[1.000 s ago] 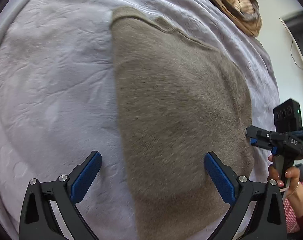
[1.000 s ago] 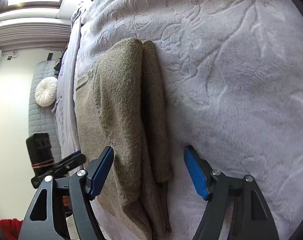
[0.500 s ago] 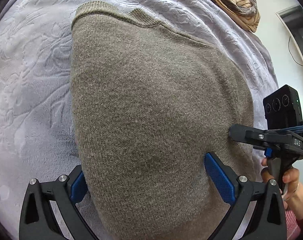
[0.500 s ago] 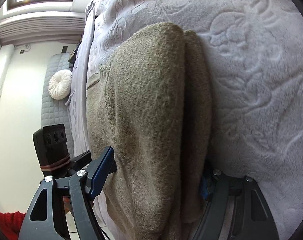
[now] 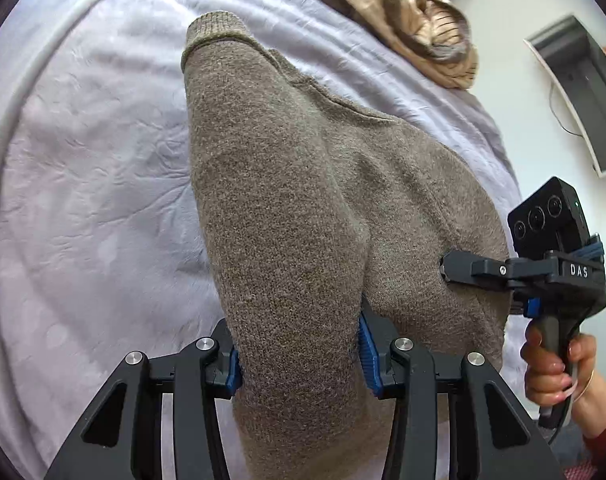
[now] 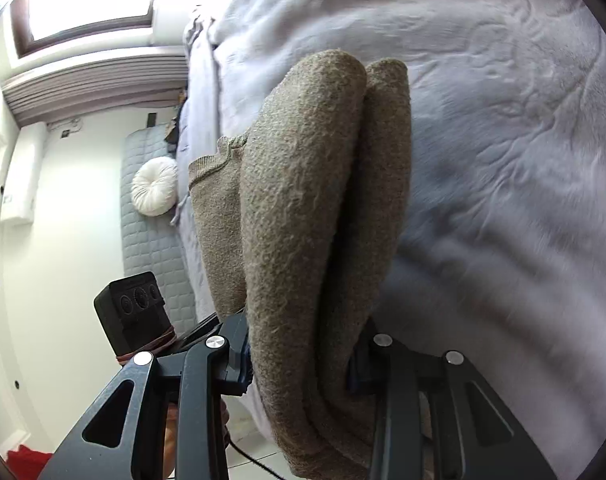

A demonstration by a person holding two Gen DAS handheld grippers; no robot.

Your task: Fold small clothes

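Note:
A grey-brown knitted sweater (image 5: pixel 303 208) lies folded on a pale lilac bedspread (image 5: pixel 83 200). My left gripper (image 5: pixel 299 356) is shut on the sweater's near edge, with the cloth bunched between its blue pads. My right gripper (image 6: pixel 299 356) is shut on the thick folded layers of the sweater (image 6: pixel 315 200) at its other near corner. The right gripper also shows in the left wrist view (image 5: pixel 447 270), pressed into the sweater's right side, with a hand on its handle. The lifted cloth rises off the bedspread (image 6: pixel 503 160).
A tan striped garment (image 5: pixel 415 28) lies bunched at the far edge of the bed. A round white cushion (image 6: pixel 155 186) rests on a grey quilted mat by the wall. A dark monitor (image 5: pixel 583 92) hangs on the white wall at right.
Both grippers moved in over the sweater's near edge and closed on it. The cloth has bunched up and lifted off the bedspread.

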